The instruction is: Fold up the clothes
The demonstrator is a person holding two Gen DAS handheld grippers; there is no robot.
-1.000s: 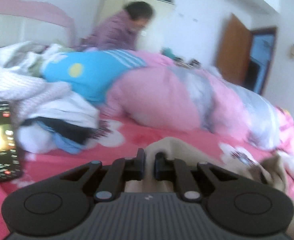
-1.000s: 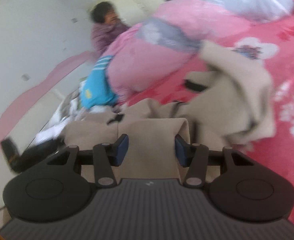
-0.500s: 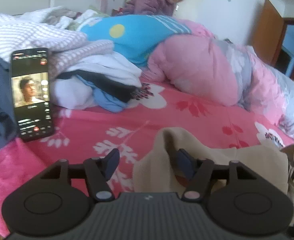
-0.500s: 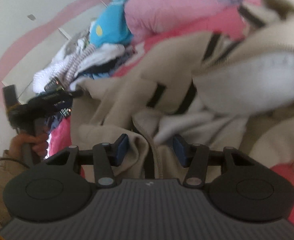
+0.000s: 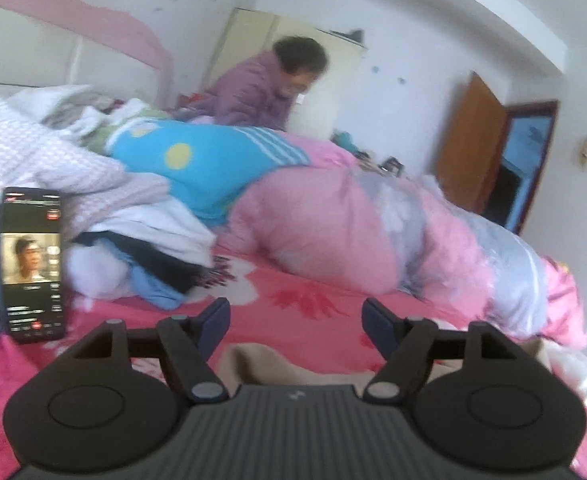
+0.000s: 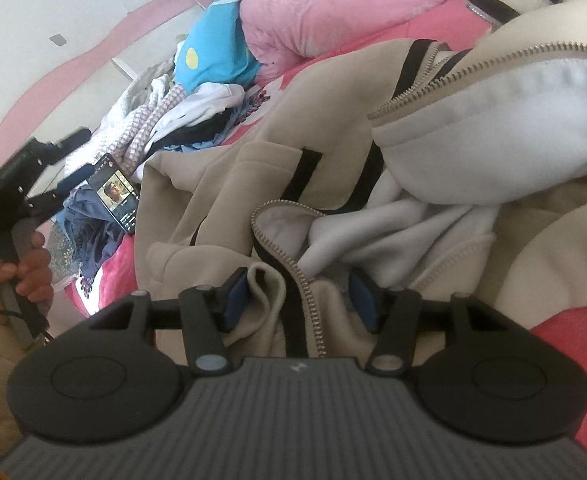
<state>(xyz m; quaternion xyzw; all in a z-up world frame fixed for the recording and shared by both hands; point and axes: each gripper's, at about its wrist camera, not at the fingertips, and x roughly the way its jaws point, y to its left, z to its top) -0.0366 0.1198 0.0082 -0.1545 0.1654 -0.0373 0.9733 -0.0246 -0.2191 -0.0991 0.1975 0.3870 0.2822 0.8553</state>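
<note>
Right gripper sat open astride the beige jacket's zipper edge, left gripper open, holding nothing; closing risked pinching several bunched layers.

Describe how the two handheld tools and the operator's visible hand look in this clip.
Both tools share one design: the left tool and right tool have matte black ribbed bodies, two round side discs, grey pivot pins and dark blue pads. In the right view, a bare hand grips a grey handle, with a beige sleeve below.
</note>
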